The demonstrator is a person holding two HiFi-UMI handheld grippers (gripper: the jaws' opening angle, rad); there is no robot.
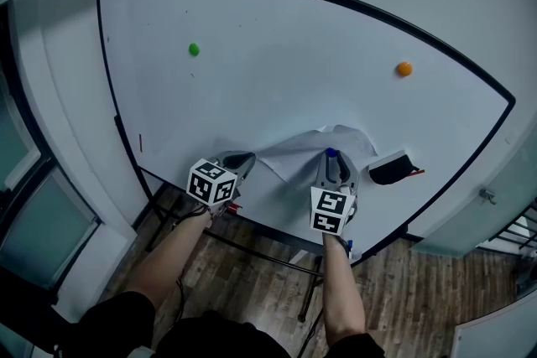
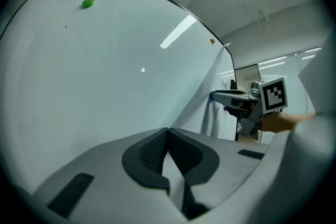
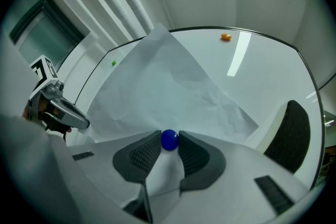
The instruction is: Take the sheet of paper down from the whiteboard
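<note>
Nearest, two bare forearms reaching forward over a wooden floor [image 1: 252,264], one gripper in each hand.

On the left gripper [image 1: 243,157], jaws closed pad to pad – pinching the lower left corner of the sheet of paper [image 1: 298,155], a white strip of it showing down between the pads. From those jaws, the sheet bowed off the whiteboard [image 1: 277,38] and stretched to their right, toward the other gripper.

On the right gripper [image 3: 169,134], jaws closed only part of the way, one pad against each side of a blue magnet [image 3: 169,140] held at their tips. Under the magnet and down between the pads, more of the paper. Above and to the left of these jaws, the sheet spread wide and creased, its top corner lifted clear of the board, its far right corner lying flat on the board.

Just right of the right jaws, touching the board – a black eraser [image 1: 390,168], apart from the paper's edge.

Farther up the board, well above the left jaws, a green magnet [image 1: 194,49]; well above and to the right of the right jaws, an orange magnet [image 1: 404,69]. Neither one touching the sheet.
</note>
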